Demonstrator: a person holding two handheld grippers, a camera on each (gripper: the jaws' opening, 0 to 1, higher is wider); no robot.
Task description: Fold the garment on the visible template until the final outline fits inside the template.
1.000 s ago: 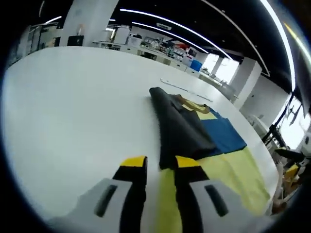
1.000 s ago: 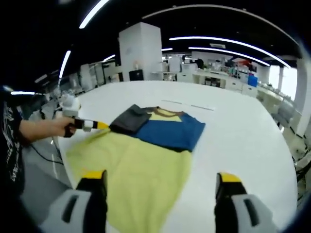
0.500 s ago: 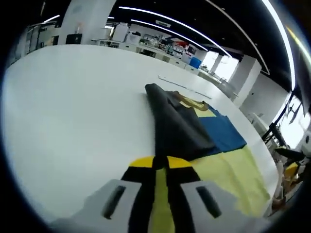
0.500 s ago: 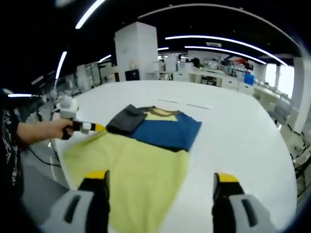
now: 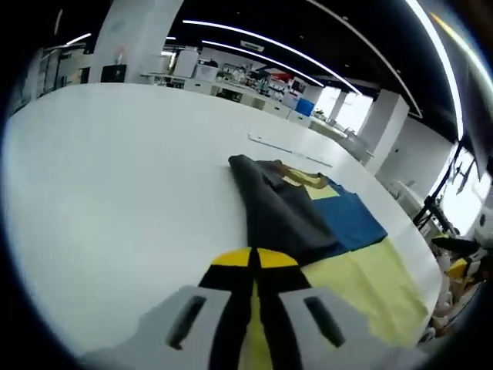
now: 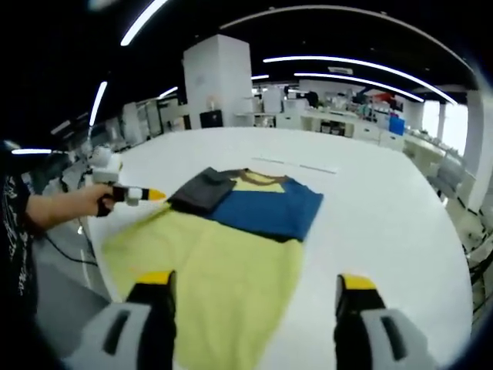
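- The shirt [image 6: 231,231] lies spread on the white desk [image 6: 385,208].
- The left claw [image 5: 253,258] is pinched on its near yellow edge.
- The right claw [image 6: 250,285] gapes wide above the hem.

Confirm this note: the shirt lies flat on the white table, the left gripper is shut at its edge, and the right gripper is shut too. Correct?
Not quite: the right gripper is open, its jaws wide apart over the shirt in the right gripper view. The rest stands: white table, left gripper shut at the shirt's edge.
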